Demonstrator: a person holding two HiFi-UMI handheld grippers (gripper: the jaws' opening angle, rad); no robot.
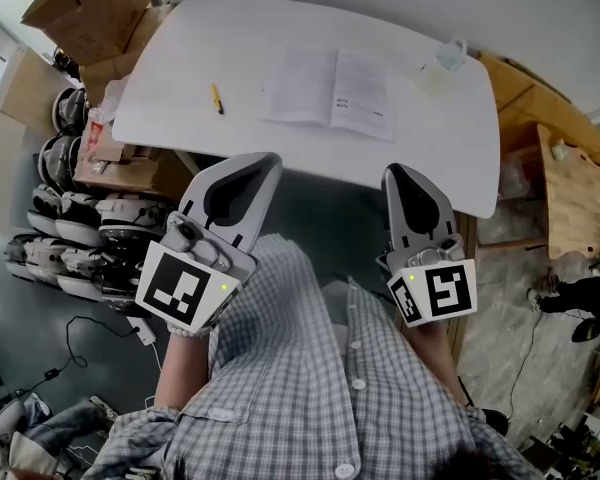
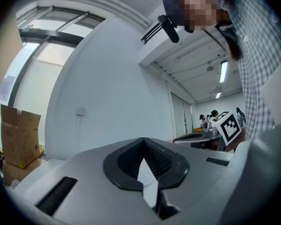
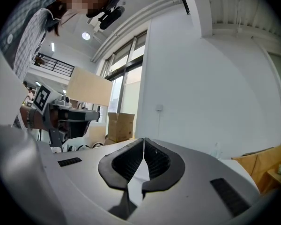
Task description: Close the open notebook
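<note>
An open notebook lies flat on the white table, its pages facing up, a little right of the table's middle. My left gripper is held level short of the table's near edge, jaws shut with nothing between them. My right gripper hangs beside it to the right, also shut and empty, just before the near edge. Both are well short of the notebook. In the left gripper view the shut left gripper points at a white wall; in the right gripper view the shut right gripper does the same.
A yellow pen lies on the table left of the notebook. A clear cup stands at the far right corner. Cardboard boxes are stacked at the far left, helmets on the floor to the left, a wooden bench to the right.
</note>
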